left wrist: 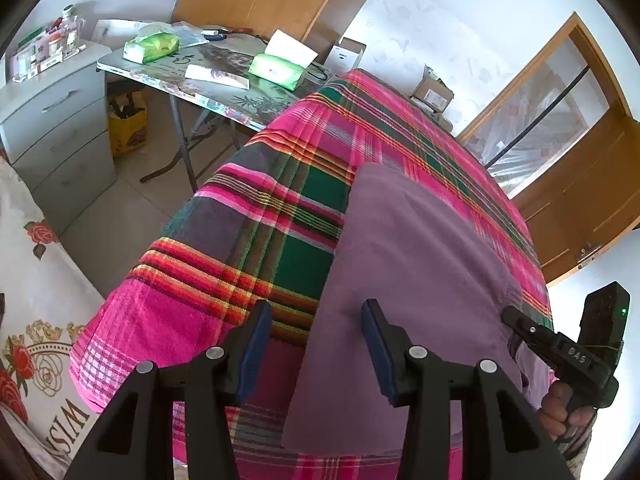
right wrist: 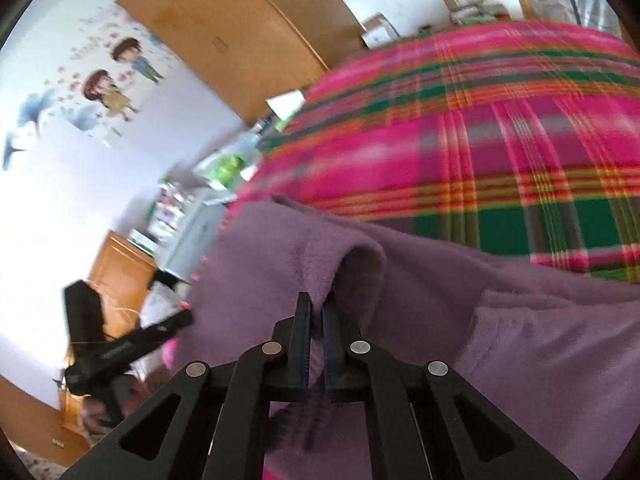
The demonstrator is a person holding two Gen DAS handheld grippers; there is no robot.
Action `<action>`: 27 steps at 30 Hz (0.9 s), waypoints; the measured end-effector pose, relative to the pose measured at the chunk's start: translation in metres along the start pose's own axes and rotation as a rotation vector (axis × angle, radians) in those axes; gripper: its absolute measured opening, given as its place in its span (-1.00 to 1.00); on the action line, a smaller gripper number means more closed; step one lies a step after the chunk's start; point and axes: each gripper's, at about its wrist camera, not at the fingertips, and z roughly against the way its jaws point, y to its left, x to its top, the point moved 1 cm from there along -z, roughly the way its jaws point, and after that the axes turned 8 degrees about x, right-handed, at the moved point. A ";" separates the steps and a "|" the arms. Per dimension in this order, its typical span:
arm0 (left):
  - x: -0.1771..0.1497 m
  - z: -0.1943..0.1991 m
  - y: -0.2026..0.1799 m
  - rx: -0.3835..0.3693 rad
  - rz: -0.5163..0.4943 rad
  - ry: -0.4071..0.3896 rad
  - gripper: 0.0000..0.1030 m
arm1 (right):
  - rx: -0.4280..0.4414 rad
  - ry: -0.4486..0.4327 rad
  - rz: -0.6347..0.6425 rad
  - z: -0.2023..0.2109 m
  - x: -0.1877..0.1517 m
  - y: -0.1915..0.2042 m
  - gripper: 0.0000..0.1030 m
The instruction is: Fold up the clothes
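Purple fleece garment [left wrist: 408, 288] lies lower centre of frame on the plaid blanket [left wrist: 256, 216]. My right gripper [right wrist: 316, 312] is pinching a raised fold of it; my left gripper [left wrist: 316, 320] is spread, empty, over its edge. Step: grabbing for a fold. Next I'd need a left pinch, then lift across. Cluttered folding table [left wrist: 224, 92] upper left.

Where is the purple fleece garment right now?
The purple fleece garment lies on the pink plaid blanket, ahead of the left gripper, its right side pinched by the right gripper.
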 end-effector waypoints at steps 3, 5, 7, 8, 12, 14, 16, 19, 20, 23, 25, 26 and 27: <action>0.001 -0.001 0.001 0.002 0.000 0.002 -0.09 | -0.071 -0.002 0.076 -0.005 -0.002 0.007 -0.89; 0.001 -0.002 0.002 0.002 -0.001 0.006 -0.09 | -0.117 0.004 0.134 -0.007 -0.002 0.015 -0.85; 0.001 -0.002 0.001 0.001 -0.005 0.007 -0.09 | -0.141 0.002 0.175 -0.007 -0.001 0.022 -0.82; 0.001 -0.002 0.002 -0.001 -0.007 0.007 -0.09 | -0.148 -0.011 0.192 -0.004 0.000 0.025 -0.81; 0.000 -0.002 0.002 -0.006 -0.014 0.007 -0.09 | -0.186 -0.068 0.273 0.007 0.008 0.041 -0.78; -0.001 -0.002 0.002 -0.007 -0.016 0.009 -0.09 | -0.220 -0.087 0.314 0.008 0.012 0.049 -0.74; -0.001 -0.002 0.003 -0.009 -0.018 0.010 -0.09 | -0.230 -0.085 0.328 0.007 0.014 0.055 -0.74; -0.001 -0.002 0.001 -0.010 -0.032 0.012 -0.09 | -0.189 0.005 0.308 0.003 0.010 0.053 -0.74; -0.001 -0.002 0.001 -0.012 -0.036 0.012 -0.09 | -0.214 0.019 0.304 0.003 0.009 0.050 -0.74; -0.001 -0.002 0.002 -0.023 -0.039 0.011 -0.09 | -0.353 0.008 0.320 0.005 0.008 0.042 -0.74; -0.001 -0.002 0.003 -0.027 -0.038 0.012 -0.09 | -0.396 -0.014 0.295 0.008 0.010 0.037 -0.74; -0.001 -0.002 0.003 -0.029 -0.038 0.013 -0.09 | -0.387 -0.028 0.288 0.010 0.012 0.037 -0.74; -0.002 -0.002 0.003 -0.029 -0.040 0.013 -0.09 | -0.372 -0.045 0.293 0.012 0.014 0.040 -0.74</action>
